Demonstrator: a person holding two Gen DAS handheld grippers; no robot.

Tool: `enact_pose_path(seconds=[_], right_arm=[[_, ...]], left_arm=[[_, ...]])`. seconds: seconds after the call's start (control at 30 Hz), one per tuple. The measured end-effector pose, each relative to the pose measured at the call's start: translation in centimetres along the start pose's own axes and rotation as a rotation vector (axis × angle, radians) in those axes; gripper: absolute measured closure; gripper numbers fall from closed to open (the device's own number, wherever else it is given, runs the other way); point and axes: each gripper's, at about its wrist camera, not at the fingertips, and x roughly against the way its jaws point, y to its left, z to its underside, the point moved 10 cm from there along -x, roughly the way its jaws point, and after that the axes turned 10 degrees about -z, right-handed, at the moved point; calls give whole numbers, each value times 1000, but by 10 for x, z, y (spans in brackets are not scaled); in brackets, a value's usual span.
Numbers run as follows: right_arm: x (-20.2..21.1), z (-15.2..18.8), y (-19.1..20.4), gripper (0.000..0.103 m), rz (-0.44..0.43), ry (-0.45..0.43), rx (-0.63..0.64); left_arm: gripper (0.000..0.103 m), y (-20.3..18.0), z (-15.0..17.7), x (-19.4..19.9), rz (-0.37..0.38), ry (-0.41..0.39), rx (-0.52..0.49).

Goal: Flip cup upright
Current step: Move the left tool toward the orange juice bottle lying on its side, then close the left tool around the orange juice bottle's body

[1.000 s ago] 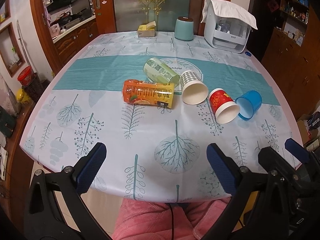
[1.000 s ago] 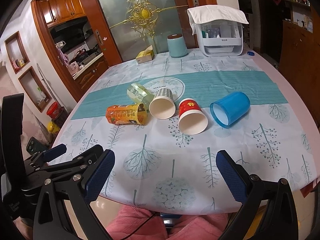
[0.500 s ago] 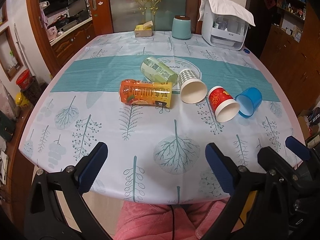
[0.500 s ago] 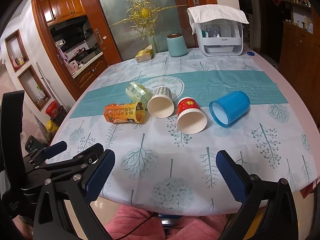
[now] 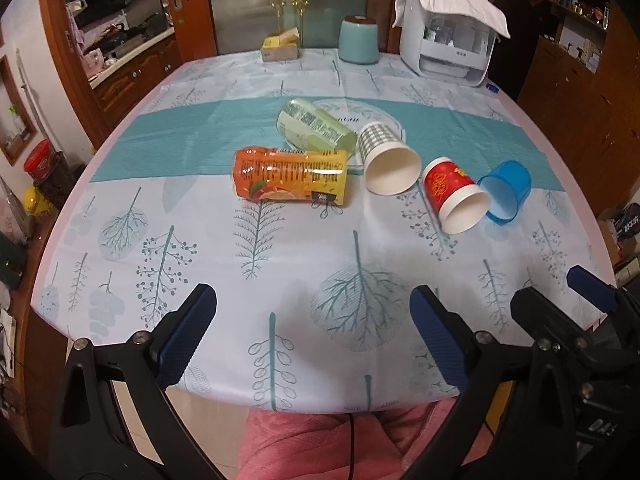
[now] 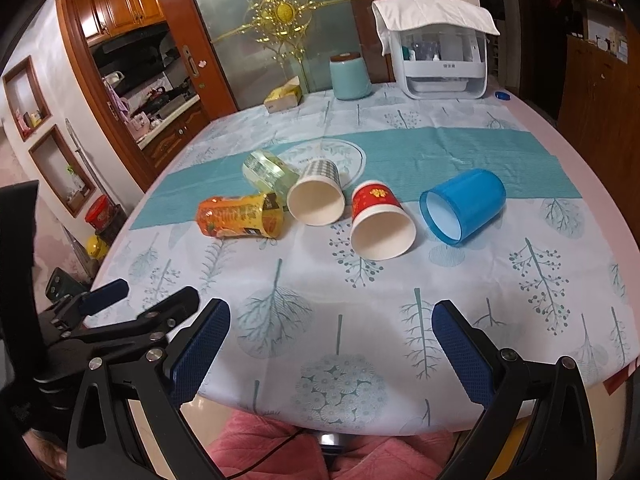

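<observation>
A: Start at the tools. What are they doing?

B: The left gripper (image 5: 310, 320) hangs above the near edge of the table (image 5: 120, 272), jaws spread wide, nothing between them. The right gripper (image 6: 330, 336) is just beside it over the same edge, equally wide and empty. Both are well apart from the cups.

A: And the cups?

B: Five lie on their sides in a row across the teal band of the tablecloth (image 6: 460, 148). Taking the red cup (image 6: 380, 220) as landmark: the blue cup (image 6: 466, 210) lies just to its right, mouth toward us. The checked cup (image 6: 318, 196) is just to its left, then the green cup (image 6: 268, 170) behind that, touching it. The orange cup (image 6: 240, 216) is farthest left, lying crosswise.

A: What might go wrong?

B: I'd judge rolling is the main risk. A jaw that touches a round wall before closing could push a cup into its neighbour. The paper cups look thin, so a hard squeeze near the rim could crush them. The blue cup looks like smooth plastic and could slip while being turned.

A: Any writing?

B: The orange cup carries fruit artwork and fine print, the green cup a block of print, the red cup gold ornament. None is legible. There is a small word inside the cloth's round emblem, too blurred to read.
</observation>
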Motion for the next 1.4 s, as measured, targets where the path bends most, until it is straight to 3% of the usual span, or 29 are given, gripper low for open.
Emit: enact_pose_path(seconds=[0.33,0.57,0.7,0.83,1.0,1.27,1.4], right_arm=[[-45,29,-31,1,74,13,74],[-74,46,-28,1,67,7,190],[-88,53,-15,1,21,26,261],[-102,55,-1,1,-7,37,346],[-126,55,16,1,-41,64,400],[-154,47,21,1,-78,87,367],[-164,44,16,1,-80,100,346]], left_arm=[[7,13,-9,-54,-133,28,-231],[7,7,-26,-111,-200,52,-490],[7,7,-40,-136,-261,-8,-597],[7,-5,-60,-144,-258,-136,-720],[7,-26,-78,-161,-245,-221,-891],[8,-61,-89,-199,-261,-263,-1092],[15,-73,-99,-209,-257,-253,-1131]])
